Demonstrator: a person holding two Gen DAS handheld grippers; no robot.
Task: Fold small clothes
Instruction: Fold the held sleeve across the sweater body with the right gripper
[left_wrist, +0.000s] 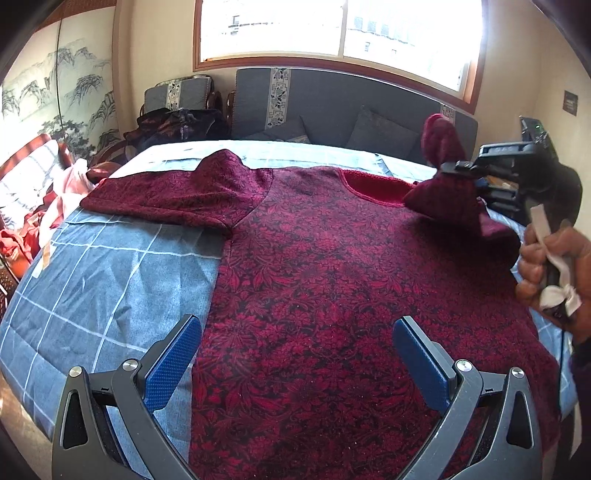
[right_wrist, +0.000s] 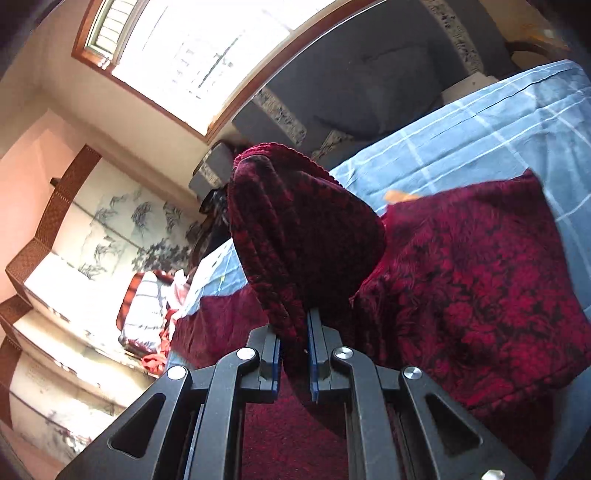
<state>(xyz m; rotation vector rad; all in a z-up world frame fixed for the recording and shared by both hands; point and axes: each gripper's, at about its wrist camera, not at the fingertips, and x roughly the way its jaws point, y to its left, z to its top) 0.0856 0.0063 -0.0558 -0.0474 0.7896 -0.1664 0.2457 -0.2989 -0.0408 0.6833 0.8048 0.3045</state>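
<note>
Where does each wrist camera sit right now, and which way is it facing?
Left wrist: above the near hem of the red floral top, facing the window; open left gripper and the person's right hand show.
Right wrist: rolled sideways beside the bed, looking along the right gripper shut on the sleeve.
Shared: top, blue checked bedcover, window.

A home bedroom: a blue checked quilt-covered bed (left_wrist: 92, 266) below the left gripper (left_wrist: 295, 354), grey cushioned wooden sofa (left_wrist: 332, 107) and bright wood-framed window (left_wrist: 332, 29) beyond.
</note>
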